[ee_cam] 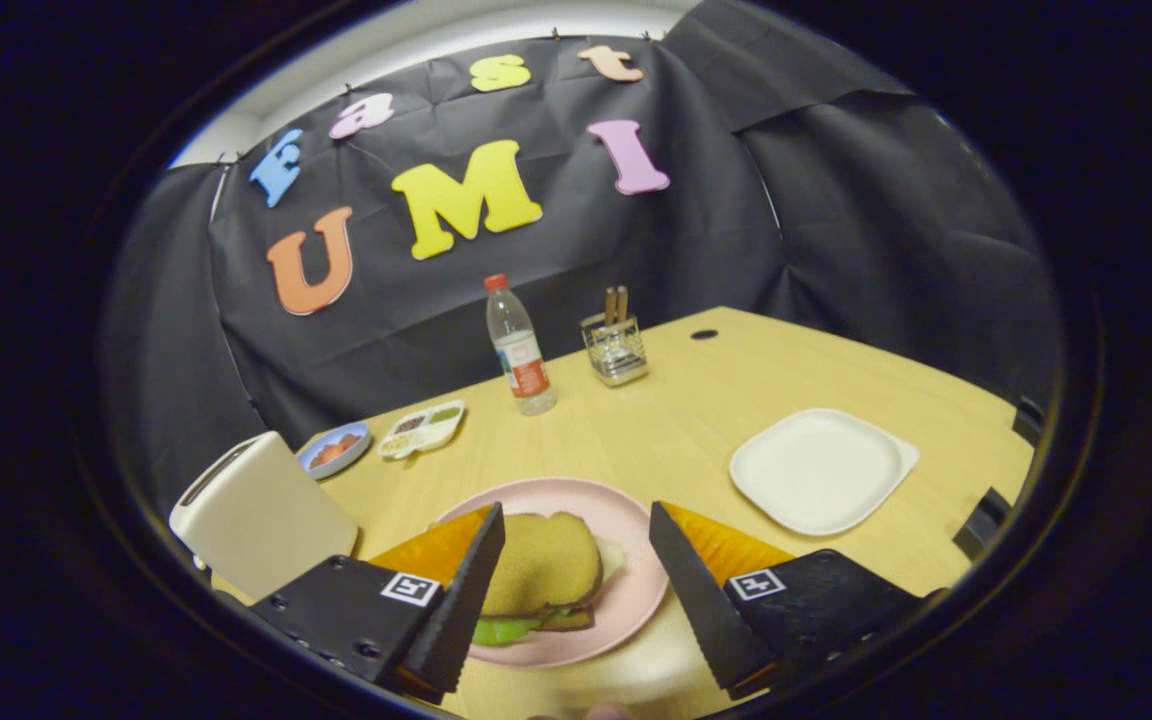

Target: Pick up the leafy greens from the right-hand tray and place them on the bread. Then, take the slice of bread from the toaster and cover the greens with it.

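Gripper (576, 560): two black wedge fingers (461, 610) with serrated inner edges, orange upper faces, black bodies bearing screws and one square black-and-white marker each. Fingers apart.

A water bottle (520, 347), utensil caddy (615, 349), and 2 small dishes (334, 449) stand beyond.

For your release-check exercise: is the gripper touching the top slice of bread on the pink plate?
Apart. In the gripper view the gripper is open, its fingers flanking the top slice of bread, with bare pink plate visible beside the right finger.
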Motion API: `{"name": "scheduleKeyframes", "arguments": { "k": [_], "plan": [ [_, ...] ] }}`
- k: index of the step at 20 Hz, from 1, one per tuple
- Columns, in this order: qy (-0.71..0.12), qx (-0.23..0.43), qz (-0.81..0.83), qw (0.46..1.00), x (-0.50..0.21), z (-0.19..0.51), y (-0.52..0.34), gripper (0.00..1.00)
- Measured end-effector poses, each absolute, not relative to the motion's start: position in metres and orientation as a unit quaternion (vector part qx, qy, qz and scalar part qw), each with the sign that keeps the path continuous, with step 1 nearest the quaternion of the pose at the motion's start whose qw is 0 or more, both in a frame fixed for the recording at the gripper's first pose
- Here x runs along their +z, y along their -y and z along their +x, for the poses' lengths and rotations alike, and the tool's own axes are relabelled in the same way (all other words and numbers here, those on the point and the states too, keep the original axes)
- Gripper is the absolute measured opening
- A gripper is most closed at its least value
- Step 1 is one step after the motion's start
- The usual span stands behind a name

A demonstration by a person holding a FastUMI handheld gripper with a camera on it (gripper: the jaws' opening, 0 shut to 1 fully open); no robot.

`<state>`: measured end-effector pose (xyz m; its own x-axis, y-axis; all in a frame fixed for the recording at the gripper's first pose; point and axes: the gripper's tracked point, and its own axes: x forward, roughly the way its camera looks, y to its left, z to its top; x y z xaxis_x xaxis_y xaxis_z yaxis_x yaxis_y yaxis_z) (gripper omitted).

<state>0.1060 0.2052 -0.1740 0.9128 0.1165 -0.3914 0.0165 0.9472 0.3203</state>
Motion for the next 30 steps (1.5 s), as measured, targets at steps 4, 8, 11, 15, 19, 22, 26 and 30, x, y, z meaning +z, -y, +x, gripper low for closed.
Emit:
{"name": "scheduleKeyframes", "arguments": {
  "k": [4, 8, 11, 15, 19, 22, 26, 30],
  "plan": [
    [-0.069, 0.044, 0.059, 0.995, -0.085, 0.091, -0.179, 0.96],
    [-0.015, 0.053, 0.027, 0.998, -0.038, 0.064, -0.158, 0.95],
    [-0.012, 0.055, 0.041, 0.998, -0.018, 0.042, -0.138, 0.95],
    [-0.005, 0.052, 0.04, 0.998, -0.002, 0.015, -0.108, 0.95],
    [-0.001, 0.046, 0.03, 0.998, 0.008, -0.01, -0.091, 0.95],
    [0.008, 0.045, 0.027, 0.999, 0.018, -0.019, -0.086, 0.95],
    [0.012, 0.046, 0.036, 0.998, 0.024, -0.019, -0.086, 0.95],
    [0.007, 0.046, 0.04, 0.998, 0.023, -0.015, -0.087, 0.95]
  ]
}}
